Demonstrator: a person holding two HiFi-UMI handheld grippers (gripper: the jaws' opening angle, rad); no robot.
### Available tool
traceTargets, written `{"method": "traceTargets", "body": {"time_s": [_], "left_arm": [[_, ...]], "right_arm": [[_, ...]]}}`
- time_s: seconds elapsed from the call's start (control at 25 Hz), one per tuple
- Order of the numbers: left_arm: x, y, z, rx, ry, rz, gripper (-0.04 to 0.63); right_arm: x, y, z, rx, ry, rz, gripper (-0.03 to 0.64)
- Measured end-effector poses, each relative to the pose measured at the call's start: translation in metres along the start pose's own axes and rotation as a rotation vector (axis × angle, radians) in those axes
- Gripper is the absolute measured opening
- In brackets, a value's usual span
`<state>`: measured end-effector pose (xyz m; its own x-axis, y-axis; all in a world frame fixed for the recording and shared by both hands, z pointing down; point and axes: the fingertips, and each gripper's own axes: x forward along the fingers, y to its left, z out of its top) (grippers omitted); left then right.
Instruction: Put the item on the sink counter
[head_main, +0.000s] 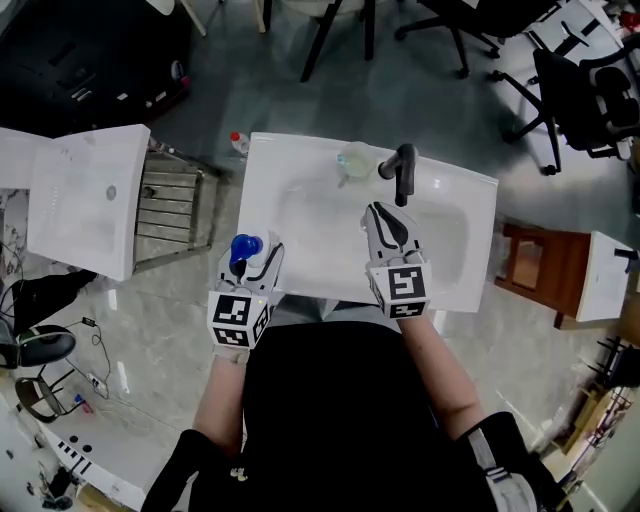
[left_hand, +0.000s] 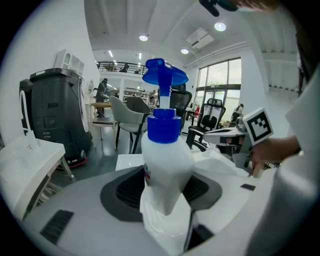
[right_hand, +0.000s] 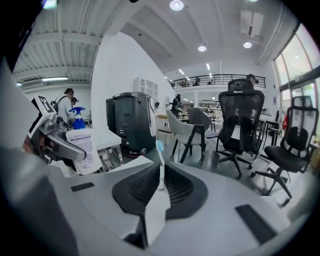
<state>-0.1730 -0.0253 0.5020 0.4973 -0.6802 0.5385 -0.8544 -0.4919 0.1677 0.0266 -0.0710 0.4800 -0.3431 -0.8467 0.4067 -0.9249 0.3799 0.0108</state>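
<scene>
Left tool (head_main: 252, 266) clamps a white bottle (left_hand: 166, 165) with blue pump top, right tool (head_main: 388, 228) pinches a toothbrush (right_hand: 160, 167), both above the white sink (head_main: 468, 232), near its front edge

Black top (head_main: 320, 410); grey left gripper (head_main: 252, 262) and right gripper (head_main: 380, 213), square-marker cubes (head_main: 240, 318)

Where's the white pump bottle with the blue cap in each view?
Head view: white pump bottle with blue cap, lower left, in left hand-held gripper.
Left gripper view: bottle at centre, clamped between the jaws.
Right gripper view: bottle at far left.
Shared landmark: dark grey cabinet.
</scene>
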Motion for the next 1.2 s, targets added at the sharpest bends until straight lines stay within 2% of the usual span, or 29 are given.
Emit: {"method": "traceTargets", "body": {"time_s": [0.36,0.68,0.88,1.2], "left_arm": [[0.012,-0.01,0.005,-0.001,-0.006,0.011,0.221],[0.047,0.001,0.015,0.014,-0.004,0.014,0.221],[0.08,0.001,0.024,0.055,0.003,-0.003,0.221],[0.132,0.019,0.024,0.072,0.024,-0.039,0.221]], "right_arm": [[-0.059,-0.019,0.001,0.076,-0.022,-0.004,0.044],[-0.083,-0.012,0.004,0.072,-0.044,0.076,0.044],[-0.091,-0.032,0.005,0.072,-0.038,0.021,0.044],[-0.091,-0.051,-0.004,0.105,0.004,-0.082,0.044]]}}
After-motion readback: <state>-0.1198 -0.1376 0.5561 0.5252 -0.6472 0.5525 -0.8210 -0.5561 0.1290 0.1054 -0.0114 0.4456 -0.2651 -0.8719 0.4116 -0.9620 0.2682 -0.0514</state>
